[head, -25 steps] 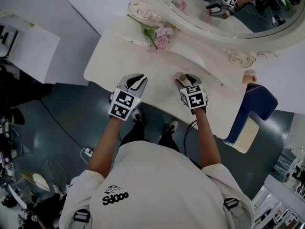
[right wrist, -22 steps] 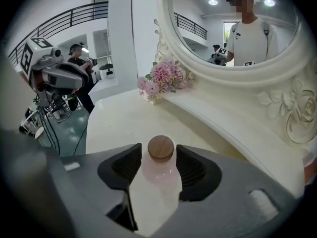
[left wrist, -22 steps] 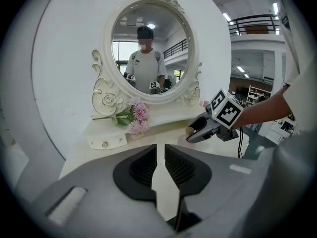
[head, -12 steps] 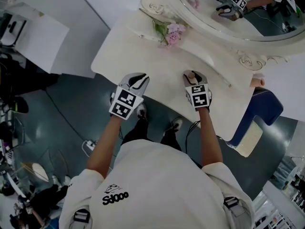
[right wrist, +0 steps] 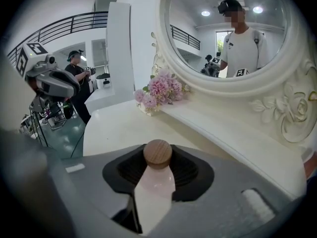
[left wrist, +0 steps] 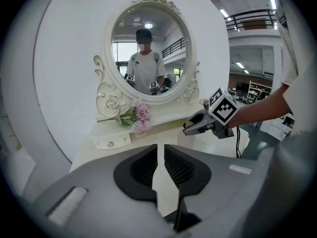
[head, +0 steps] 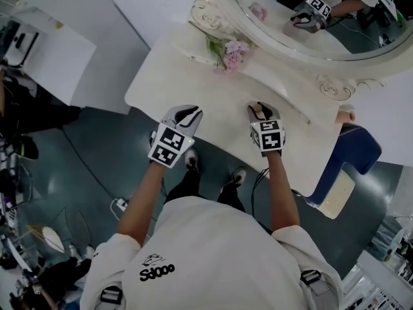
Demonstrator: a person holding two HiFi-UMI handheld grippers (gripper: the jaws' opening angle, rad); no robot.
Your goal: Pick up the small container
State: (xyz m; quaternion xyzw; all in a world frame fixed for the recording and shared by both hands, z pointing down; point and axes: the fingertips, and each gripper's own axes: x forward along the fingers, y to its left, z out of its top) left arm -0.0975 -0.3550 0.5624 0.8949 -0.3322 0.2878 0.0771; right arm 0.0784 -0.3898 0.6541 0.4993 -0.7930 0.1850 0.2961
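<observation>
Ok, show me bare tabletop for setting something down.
Bare: white tabletop at left front, between pink flowers and left tool. Crowded: right front, where the right tool, jaws just closing, grips the pale pink wooden-capped bottle.

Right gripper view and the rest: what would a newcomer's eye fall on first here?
The small container, pale with a round wooden cap, sits between the jaws of the right gripper, which have just been closing on it. Behind it, the ornate oval mirror rises at the back of the white dressing table. Pink flowers rest at the mirror's foot.
</observation>
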